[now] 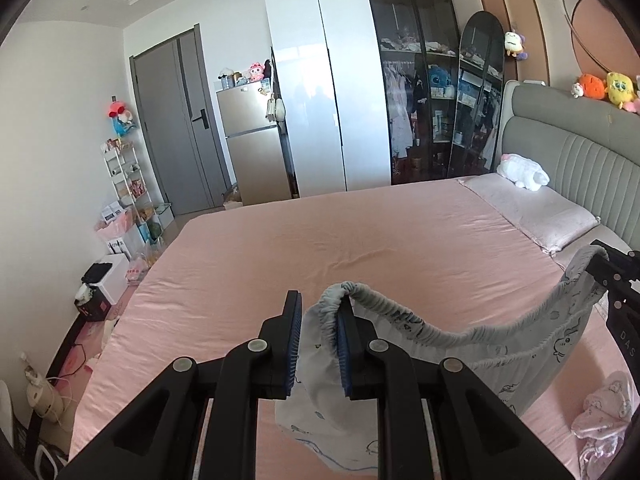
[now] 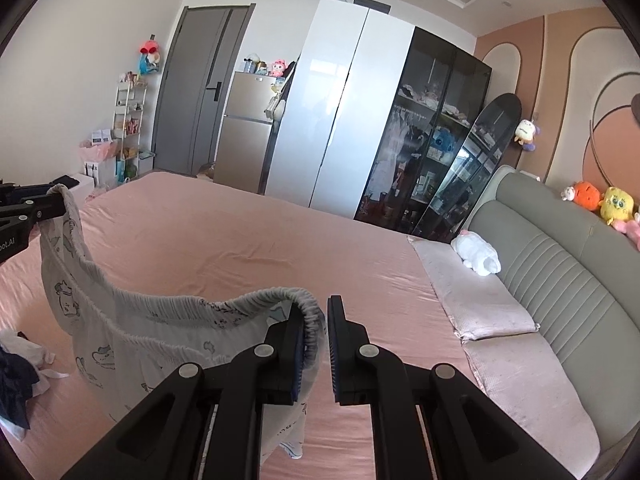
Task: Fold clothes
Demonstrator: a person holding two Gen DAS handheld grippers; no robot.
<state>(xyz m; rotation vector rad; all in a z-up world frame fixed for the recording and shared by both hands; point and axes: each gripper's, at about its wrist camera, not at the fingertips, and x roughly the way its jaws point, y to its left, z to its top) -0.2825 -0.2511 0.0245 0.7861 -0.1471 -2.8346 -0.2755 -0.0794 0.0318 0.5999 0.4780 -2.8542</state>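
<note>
Pink sheeting covers the bed (image 1: 360,232), and above its near edge we hold a pair of light grey printed shorts (image 1: 532,344) by the elastic waistband, slung between both tools and clear of the sheet. Our left gripper (image 1: 318,344) stands visibly parted, the band merely draped over one finger; our right gripper (image 2: 316,340) looks the same, cloth looped on its inner finger. Neither clamps, we judge, so any tilt or tug could slide the band off and drop the shorts in a heap. Loose clothes (image 2: 20,364) lie at the near left edge, a pink garment (image 1: 604,416) towards the right; the pillows (image 2: 480,300) line the headboard side. Mid-bed lies bare for spreading.
</note>
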